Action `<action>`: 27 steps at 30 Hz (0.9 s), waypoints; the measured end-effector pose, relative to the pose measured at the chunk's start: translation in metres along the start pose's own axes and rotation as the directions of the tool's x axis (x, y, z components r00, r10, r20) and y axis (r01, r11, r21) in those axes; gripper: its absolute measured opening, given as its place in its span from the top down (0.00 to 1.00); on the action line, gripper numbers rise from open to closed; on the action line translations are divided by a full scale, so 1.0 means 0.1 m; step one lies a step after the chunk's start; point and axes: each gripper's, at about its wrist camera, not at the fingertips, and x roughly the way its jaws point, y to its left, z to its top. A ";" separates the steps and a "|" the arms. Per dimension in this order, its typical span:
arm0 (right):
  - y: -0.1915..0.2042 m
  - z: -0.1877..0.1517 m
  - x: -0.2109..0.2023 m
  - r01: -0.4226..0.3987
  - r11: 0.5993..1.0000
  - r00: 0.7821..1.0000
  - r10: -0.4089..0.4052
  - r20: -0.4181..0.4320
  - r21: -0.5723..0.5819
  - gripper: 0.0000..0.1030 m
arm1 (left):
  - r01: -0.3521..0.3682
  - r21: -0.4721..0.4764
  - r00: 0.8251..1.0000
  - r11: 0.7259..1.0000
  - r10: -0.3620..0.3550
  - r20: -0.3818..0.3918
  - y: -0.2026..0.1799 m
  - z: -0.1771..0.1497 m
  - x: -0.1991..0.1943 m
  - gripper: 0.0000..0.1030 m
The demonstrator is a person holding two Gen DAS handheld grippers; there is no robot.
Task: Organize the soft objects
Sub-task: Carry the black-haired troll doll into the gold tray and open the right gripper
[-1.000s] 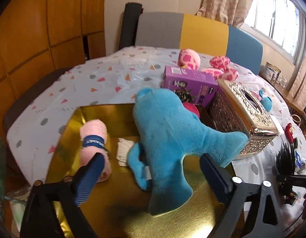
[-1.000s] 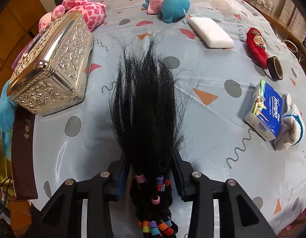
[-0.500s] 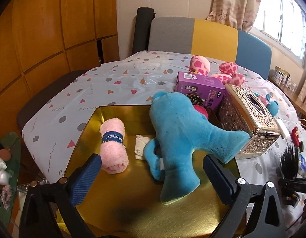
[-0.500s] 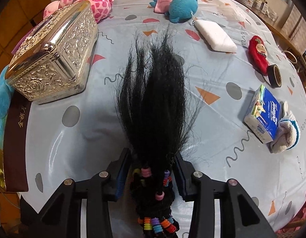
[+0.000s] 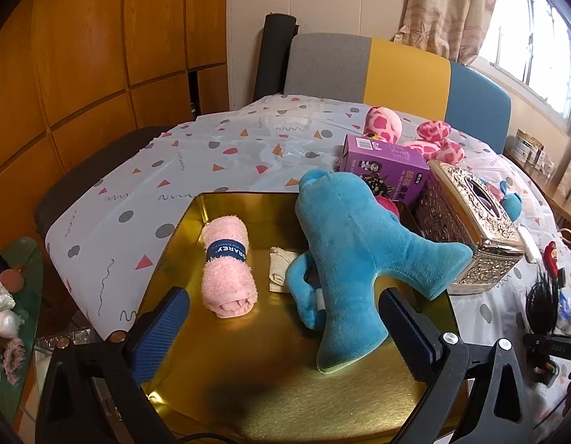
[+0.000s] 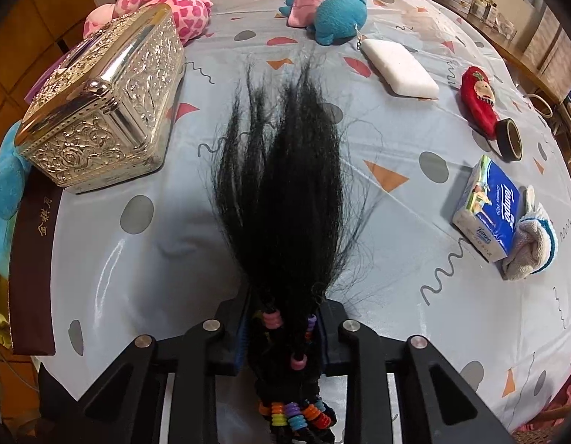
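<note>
In the left wrist view a gold tray [image 5: 248, 388] holds a big blue plush [image 5: 344, 244], a rolled pink towel [image 5: 226, 266] and a small cream cloth [image 5: 280, 266]. My left gripper [image 5: 281, 299] hovers open over the tray's near end, its fingers either side of the plush's leg and apart from it. In the right wrist view a black hairpiece [image 6: 281, 185] with coloured beads lies on the patterned tablecloth [image 6: 396, 259]. My right gripper [image 6: 283, 318] points steeply down, and its jaws are closing on the beaded end, with the pads pressing it.
An ornate silver box [image 6: 104, 103] stands left of the hairpiece, beside the tray. Farther out lie a pink spotted plush [image 6: 174, 3], a small blue plush [image 6: 337, 14], a white sponge [image 6: 400, 70], a red toy [image 6: 477, 100], a tape roll [image 6: 509, 138], a tissue pack [image 6: 489, 207] and a knitted sock [image 6: 533, 244].
My left gripper has drawn back from the tray, still open. The right jaws have narrowed onto the hairpiece's beaded end.
</note>
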 end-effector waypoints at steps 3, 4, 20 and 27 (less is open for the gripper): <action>0.00 -0.02 -0.10 -0.013 1.000 1.000 0.012 0.024 0.013 0.76 | 0.003 -0.005 1.000 1.000 -0.003 0.006 0.03 0.01 -0.03 0.00; 0.00 -0.02 -0.16 -0.019 1.000 0.999 0.019 0.041 0.018 0.76 | 0.004 -0.007 1.000 1.000 -0.004 0.006 0.05 0.02 -0.04 0.00; 1.02 0.04 -1.22 -0.316 0.935 0.912 0.346 0.220 -0.160 0.81 | 0.014 -0.038 0.999 0.999 -0.013 0.030 0.21 0.05 -0.14 0.00; 1.87 0.14 -1.16 -0.521 0.819 0.825 0.555 0.104 -0.241 0.81 | -0.020 -0.090 0.997 0.996 0.027 0.076 0.51 0.16 -0.23 0.00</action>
